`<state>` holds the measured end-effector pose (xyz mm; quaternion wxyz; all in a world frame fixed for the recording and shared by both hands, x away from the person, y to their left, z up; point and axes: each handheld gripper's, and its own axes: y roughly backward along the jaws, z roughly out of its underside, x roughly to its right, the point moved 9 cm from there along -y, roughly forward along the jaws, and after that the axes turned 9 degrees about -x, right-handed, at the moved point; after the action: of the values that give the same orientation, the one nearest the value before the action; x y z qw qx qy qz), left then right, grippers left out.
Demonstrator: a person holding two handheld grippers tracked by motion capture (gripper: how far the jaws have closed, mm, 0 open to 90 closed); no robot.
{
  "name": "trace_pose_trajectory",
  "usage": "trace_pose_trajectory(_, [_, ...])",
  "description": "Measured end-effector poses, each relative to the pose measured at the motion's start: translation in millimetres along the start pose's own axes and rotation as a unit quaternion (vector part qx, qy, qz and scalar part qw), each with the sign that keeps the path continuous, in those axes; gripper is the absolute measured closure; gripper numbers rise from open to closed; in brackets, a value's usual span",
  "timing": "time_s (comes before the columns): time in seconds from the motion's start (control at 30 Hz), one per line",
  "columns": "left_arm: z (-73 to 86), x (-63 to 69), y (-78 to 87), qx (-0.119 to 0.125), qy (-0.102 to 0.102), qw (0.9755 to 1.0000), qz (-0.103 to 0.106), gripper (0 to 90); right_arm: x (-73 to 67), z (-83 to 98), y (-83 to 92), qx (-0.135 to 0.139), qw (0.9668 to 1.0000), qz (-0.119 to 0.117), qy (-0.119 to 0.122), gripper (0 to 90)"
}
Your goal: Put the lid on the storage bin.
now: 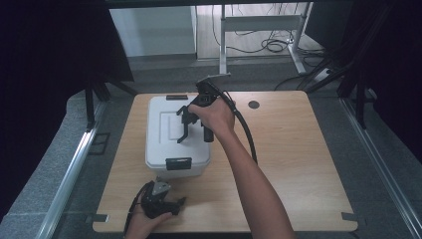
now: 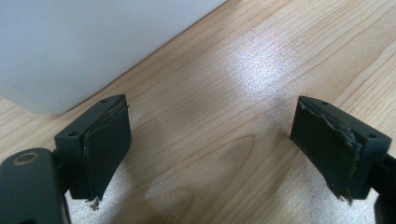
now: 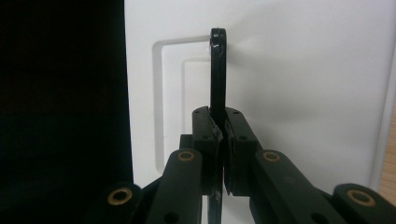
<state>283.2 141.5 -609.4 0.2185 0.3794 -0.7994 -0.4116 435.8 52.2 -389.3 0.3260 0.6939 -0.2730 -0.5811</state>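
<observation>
While clamped tight on the raised black carry handle (image 3: 217,70), right gripper (image 1: 185,130) poised above the lid of the white storage box (image 1: 164,144). Box sitting left of centre on the wooden table (image 1: 293,164), black latch (image 1: 178,163) on its near edge. Left gripper (image 1: 175,205) resting on the table just in front of the box, jaws spread wide, nothing between them.

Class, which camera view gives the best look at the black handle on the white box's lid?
The right gripper view: the handle stands upright, close and edge-on, clamped in the right gripper. The high view shows it small, partly behind the hand. The left gripper view shows the box's side wall.
</observation>
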Motion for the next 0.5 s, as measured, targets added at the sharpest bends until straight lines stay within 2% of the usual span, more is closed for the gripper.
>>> trace_pose_trajectory(0.3, [0.1, -0.2, 0.1, -0.001, -0.001, 1.0000, 0.000, 12.2, -4.6, -6.4, -8.9, -0.002, 1.0000, 0.002, -0.003, 84.7])
trace_pose_trajectory(0.5, [0.3, -0.2, 0.2, -0.002, -0.002, 1.0000, 0.000, 12.2, -1.6, -12.3, -16.2, -0.004, 0.9999, 0.008, -0.007, 84.7])
